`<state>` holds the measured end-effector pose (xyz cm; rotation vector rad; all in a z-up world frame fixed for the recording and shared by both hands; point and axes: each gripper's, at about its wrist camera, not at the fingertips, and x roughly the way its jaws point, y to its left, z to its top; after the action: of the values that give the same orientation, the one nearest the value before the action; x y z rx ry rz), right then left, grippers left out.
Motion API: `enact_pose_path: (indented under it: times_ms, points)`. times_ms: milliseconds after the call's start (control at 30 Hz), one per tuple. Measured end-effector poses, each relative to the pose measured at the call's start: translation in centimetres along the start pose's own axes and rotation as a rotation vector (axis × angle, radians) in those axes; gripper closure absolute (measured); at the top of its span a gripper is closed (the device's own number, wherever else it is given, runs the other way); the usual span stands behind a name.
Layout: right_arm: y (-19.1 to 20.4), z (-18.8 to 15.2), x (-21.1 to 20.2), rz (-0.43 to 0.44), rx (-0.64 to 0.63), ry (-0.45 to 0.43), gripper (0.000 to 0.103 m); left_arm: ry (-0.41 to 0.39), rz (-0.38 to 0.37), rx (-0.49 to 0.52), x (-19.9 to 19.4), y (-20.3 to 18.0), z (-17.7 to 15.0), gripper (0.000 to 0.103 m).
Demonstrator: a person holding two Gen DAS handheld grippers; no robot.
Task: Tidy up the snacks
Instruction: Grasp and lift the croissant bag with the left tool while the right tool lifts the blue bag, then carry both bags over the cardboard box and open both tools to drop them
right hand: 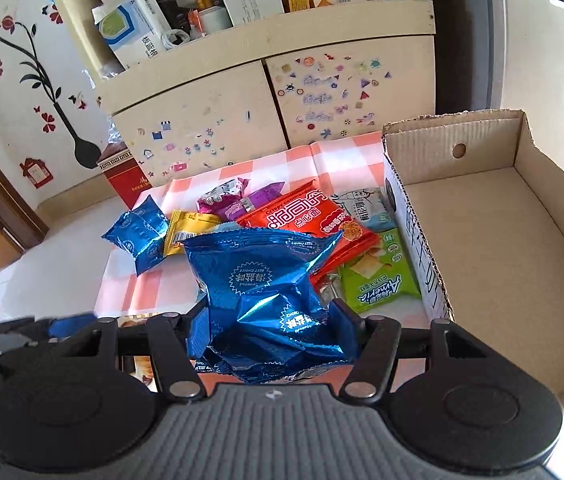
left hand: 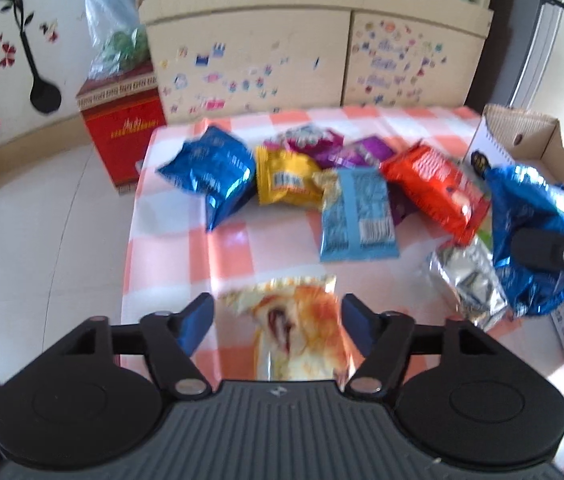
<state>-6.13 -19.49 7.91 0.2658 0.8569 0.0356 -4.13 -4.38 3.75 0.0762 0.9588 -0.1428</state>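
in the left wrist view the left hand-held gripper point(left hand: 278, 322) stands open around a soft pastry packet point(left hand: 295, 328) on the counter point(left hand: 186, 248), while the right wrist view shows the right hand-held gripper point(right hand: 270, 330) pinching a light, crinkly blue foil bag point(right hand: 266, 300) beside the empty cardboard box point(right hand: 493, 248).

The crinkled blue foil snack bag point(right hand: 266, 300) at lower centre gleams metallic. The open brown corrugated cardboard box point(right hand: 521, 240) at right looks matt and rough-edged. A glossy orange-and-white checked plastic cloth point(left hand: 218, 248) covers the desk. The crumpled silver foil packet point(left hand: 465, 280) at right shines.
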Motion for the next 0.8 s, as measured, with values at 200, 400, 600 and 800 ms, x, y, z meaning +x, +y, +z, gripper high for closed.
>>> enact_pose_path:
  times_ms: [200, 400, 600, 800]
  points:
    - [0.2, 0.0, -0.2, 0.013, -0.009, -0.006, 0.036, 0.113, -0.023, -0.017, 1.5, 0.0, -2.0, 0.02]
    - [-0.2, 0.0, -0.1, 0.011, -0.005, 0.012, 0.036, 0.138, 0.024, 0.001, 3.3, -0.4, -3.2, 0.028]
    - [-0.8, 0.3, -0.6, 0.017, 0.011, -0.001, 0.036, 0.065, -0.019, -0.072, 1.7, 0.4, -2.1, 0.054]
    - [-1.7, 0.8, -1.7, 0.02, 0.032, -0.028, 0.036, -0.043, -0.04, -0.042, -1.5, -1.1, -0.3, 0.054]
